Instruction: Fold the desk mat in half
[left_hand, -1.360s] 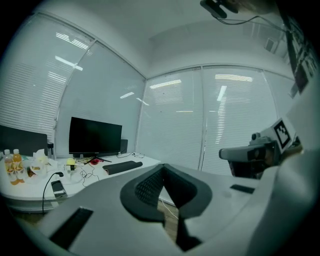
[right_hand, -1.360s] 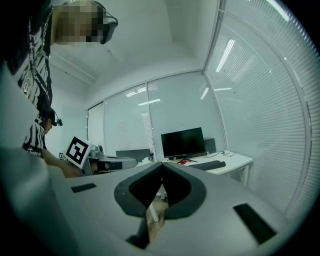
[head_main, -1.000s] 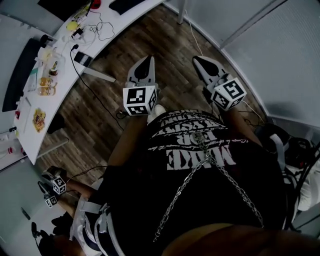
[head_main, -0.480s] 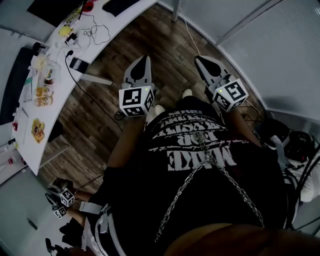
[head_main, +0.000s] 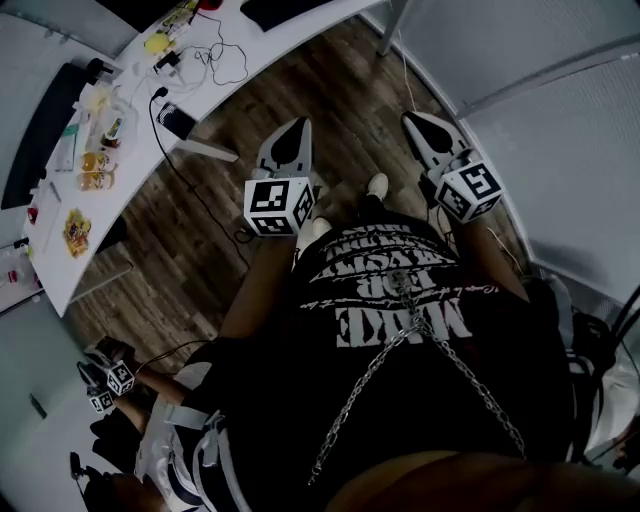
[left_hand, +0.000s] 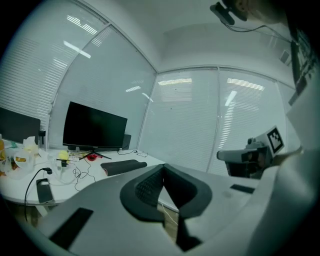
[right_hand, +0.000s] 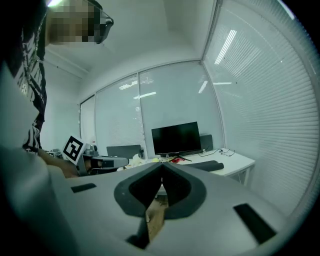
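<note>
1. The left gripper and the right gripper are both held out in front of the person, over the wooden floor and well short of the white desk. Each has its jaws closed tip to tip with nothing between them.
2. The desk mat is most likely the dark pad lying on the desk towards its free end, in front of the black monitor. No gripper touches it.
3. From the left gripper's jaws the mat lies ahead and off to the left. From the right gripper's jaws it lies ahead and off to the right.
4. It looms larger in the left gripper view, and in the head view it sits closer to the left gripper's tips, so I judge the left hand the nearer one.
5. Its long axis appears to run along the desk's length, crosswise to the way both grippers point. Both hands would need to reach the desk first, one towards each end of the mat.
6. The mat looks near black, long and narrow, with soft rounded edges and some thickness. From this low angle I cannot tell whether it lies flat in a single layer.
</note>
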